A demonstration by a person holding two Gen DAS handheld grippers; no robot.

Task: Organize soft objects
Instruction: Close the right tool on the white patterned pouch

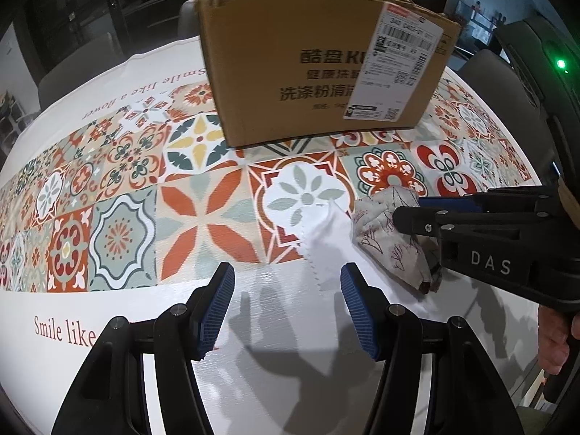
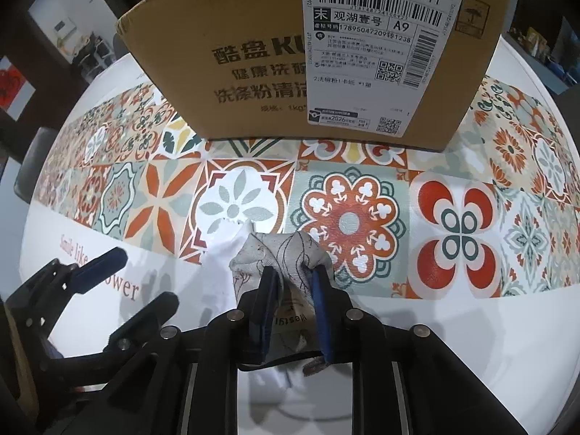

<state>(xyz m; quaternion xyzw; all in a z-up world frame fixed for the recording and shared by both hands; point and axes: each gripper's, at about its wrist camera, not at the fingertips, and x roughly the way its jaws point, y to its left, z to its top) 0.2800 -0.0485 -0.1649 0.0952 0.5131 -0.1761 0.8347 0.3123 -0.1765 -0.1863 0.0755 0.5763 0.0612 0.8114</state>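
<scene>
A beige cloth with a thin plant print (image 1: pixel 388 232) lies bunched on a white cloth (image 1: pixel 326 243) on the table. My right gripper (image 2: pixel 293 279) is shut on the printed cloth (image 2: pixel 279 253), pinching a fold between its blue pads; in the left wrist view it comes in from the right (image 1: pixel 406 214). The white cloth pokes out to the left of the printed one in the right wrist view (image 2: pixel 224 250). My left gripper (image 1: pixel 288 290) is open and empty, just left of and below the cloths, above the white tabletop. It shows at the lower left of the right wrist view (image 2: pixel 141 279).
A cardboard box (image 1: pixel 319 61) with a shipping label stands upright behind the cloths, also in the right wrist view (image 2: pixel 311 54). The round table has a tiled-pattern cover (image 1: pixel 119 195) with "Smile like a flower" print. Chairs and dark furniture lie beyond the table edge.
</scene>
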